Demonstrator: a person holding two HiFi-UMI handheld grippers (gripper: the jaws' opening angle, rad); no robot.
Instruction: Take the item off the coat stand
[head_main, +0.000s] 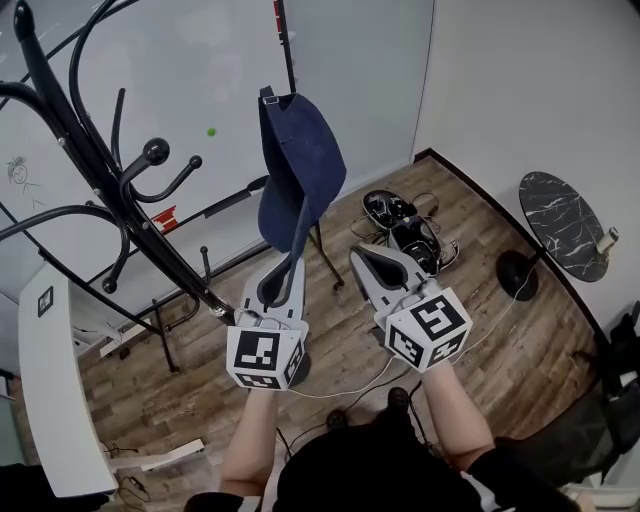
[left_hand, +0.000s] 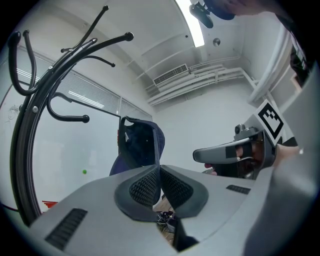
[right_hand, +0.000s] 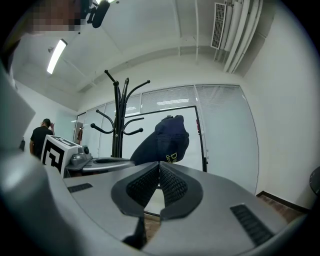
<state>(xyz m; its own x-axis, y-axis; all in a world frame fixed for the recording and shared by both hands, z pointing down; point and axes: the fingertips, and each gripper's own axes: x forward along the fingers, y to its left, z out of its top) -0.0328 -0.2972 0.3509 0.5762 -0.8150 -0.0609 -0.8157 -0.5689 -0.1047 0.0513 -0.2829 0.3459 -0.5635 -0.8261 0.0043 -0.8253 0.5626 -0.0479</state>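
Observation:
A navy cap (head_main: 300, 160) hangs in the air to the right of the black coat stand (head_main: 100, 170), apart from its hooks. My left gripper (head_main: 298, 240) is shut on the cap's lower edge and holds it up. In the left gripper view the cap (left_hand: 142, 145) rises just past the closed jaws (left_hand: 159, 169), with the stand (left_hand: 30, 125) at the left. My right gripper (head_main: 360, 255) is beside the left one, shut and holding nothing. In the right gripper view its jaws (right_hand: 159, 164) meet at the tips, with the cap (right_hand: 167, 140) and stand (right_hand: 118, 125) beyond.
A round marble side table (head_main: 565, 225) stands at the right. Cables and dark devices (head_main: 405, 225) lie on the wood floor below the cap. A white desk (head_main: 50, 390) is at the left. A person (right_hand: 37, 137) stands far off in the right gripper view.

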